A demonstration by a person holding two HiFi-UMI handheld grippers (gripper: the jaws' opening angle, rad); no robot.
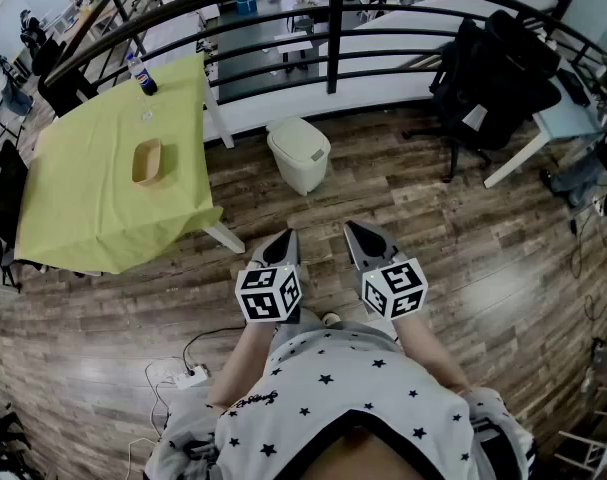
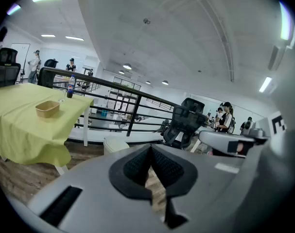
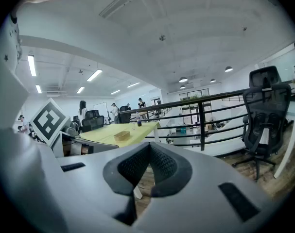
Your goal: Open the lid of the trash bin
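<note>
In the head view the bin (image 1: 299, 154) stands on the wood floor (image 1: 463, 258) a little above the middle of the frame, lid down. It sits just right of the table (image 1: 93, 198) and below the black railing (image 1: 333, 38). In the left gripper view its pale top (image 2: 115, 143) peeks over the gripper body, left of centre.

Both grippers are held low in the frame, close to the person's body and side by side, pointing up the frame toward the bin but well apart from it. The left gripper (image 1: 284, 242) has its jaws together with nothing between them; its own view shows the dark pads (image 2: 137, 165) meeting at the tip. The right gripper (image 1: 361, 236) is likewise closed and empty, its pads (image 3: 162, 163) touching at the tip.

The table fills the left of the frame under a yellow-green cloth. On it lie a small tan tray (image 1: 148, 161) and, at the far corner, a bottle (image 1: 141, 74). A black chair (image 1: 488, 78) stands at upper right. A white power strip (image 1: 191, 375) lies on the floor at lower left.
</note>
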